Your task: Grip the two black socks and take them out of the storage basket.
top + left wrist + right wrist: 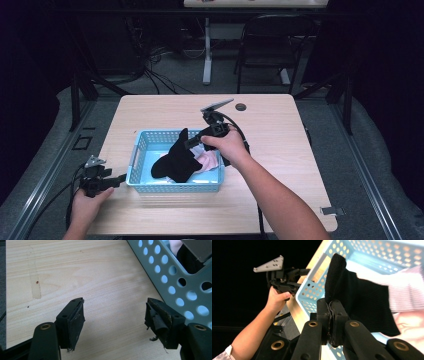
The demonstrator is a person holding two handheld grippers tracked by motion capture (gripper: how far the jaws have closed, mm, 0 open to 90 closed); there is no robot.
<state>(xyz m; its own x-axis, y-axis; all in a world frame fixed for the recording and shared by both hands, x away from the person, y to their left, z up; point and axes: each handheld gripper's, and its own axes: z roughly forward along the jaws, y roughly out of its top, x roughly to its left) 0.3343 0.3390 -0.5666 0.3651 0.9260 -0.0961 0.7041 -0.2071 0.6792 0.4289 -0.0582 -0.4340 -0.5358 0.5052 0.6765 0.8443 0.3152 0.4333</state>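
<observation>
A black sock (176,159) hangs over the light blue perforated basket (142,186) in the high view, its cuff lifted. My right gripper (190,143) is shut on that cuff above the basket. In the right gripper view the jaws press together (331,322) on the edge of the black sock (359,300). Pink and white cloth (209,161) lies in the basket beneath it. My left gripper (121,177) rests on the table just left of the basket, open with nothing between its jaws; its own view shows the gripper (115,315) over bare wood beside the basket wall (175,285).
The basket stands on a light wooden table (270,130) with a round cable hole (241,107) near the far edge. A black chair (272,45) and a table leg (207,55) stand behind on the grey floor. Cables trail from both grippers.
</observation>
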